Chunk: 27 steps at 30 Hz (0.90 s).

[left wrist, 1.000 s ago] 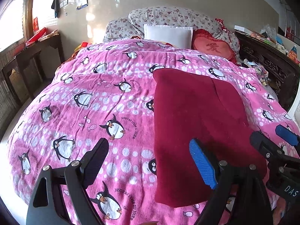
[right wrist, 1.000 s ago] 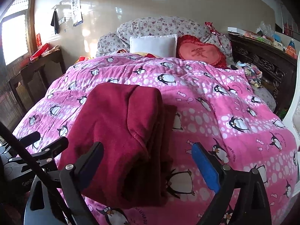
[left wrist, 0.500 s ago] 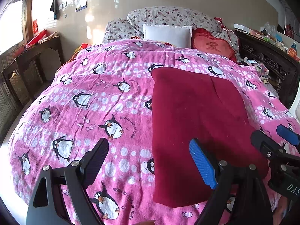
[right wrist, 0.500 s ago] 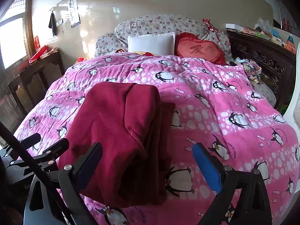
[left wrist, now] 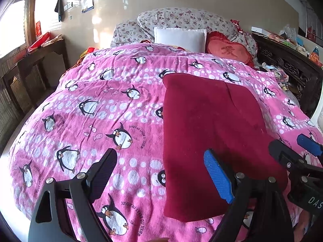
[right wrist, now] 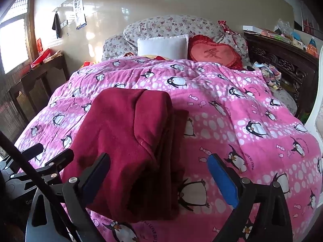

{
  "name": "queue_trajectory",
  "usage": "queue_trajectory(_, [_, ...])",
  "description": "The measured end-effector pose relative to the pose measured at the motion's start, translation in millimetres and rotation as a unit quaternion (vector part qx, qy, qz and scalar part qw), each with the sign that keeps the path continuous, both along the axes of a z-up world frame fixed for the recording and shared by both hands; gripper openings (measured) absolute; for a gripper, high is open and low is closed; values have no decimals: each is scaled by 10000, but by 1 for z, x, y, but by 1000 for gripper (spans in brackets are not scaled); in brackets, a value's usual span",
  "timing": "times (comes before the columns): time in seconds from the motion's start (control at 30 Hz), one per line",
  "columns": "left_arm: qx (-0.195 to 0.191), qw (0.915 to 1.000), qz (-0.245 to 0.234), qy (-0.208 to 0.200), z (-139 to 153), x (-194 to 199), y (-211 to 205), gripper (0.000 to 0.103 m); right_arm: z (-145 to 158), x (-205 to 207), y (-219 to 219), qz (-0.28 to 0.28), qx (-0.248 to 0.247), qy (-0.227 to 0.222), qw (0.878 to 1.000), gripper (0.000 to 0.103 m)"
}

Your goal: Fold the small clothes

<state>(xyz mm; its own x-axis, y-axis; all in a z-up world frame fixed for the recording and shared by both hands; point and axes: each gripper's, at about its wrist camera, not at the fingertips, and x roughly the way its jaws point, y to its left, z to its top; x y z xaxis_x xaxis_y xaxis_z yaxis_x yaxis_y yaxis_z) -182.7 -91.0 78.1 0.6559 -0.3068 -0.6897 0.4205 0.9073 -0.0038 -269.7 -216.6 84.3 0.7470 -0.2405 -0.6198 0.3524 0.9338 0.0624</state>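
A dark red garment point(left wrist: 210, 125) lies folded into a rough rectangle on the pink penguin blanket point(left wrist: 105, 104); in the right wrist view it point(right wrist: 125, 141) shows stacked layers at its near right edge. My left gripper point(left wrist: 161, 173) is open and empty, hovering near the garment's near left corner. My right gripper point(right wrist: 159, 179) is open and empty, hovering over the garment's near edge. The right gripper also shows in the left wrist view point(left wrist: 296, 157), and the left gripper in the right wrist view point(right wrist: 46, 155).
Pillows, a white cushion point(left wrist: 179, 38) and a red heart cushion point(left wrist: 230, 50) lie at the bed's head. A dark carved cabinet point(left wrist: 290, 70) with clutter stands on the right. A dark wooden bench point(left wrist: 34, 64) stands on the left by the window.
Both grippers stay open and have drifted only slightly; the right wrist view has eased a little closer to the garment. The garment has not moved.
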Motion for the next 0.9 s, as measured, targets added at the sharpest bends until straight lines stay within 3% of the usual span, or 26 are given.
queue_trajectory(0.9, [55, 10000, -35, -11, 0, -3, -5, 87, 0, 1, -2, -8, 0, 41, 10000, 99])
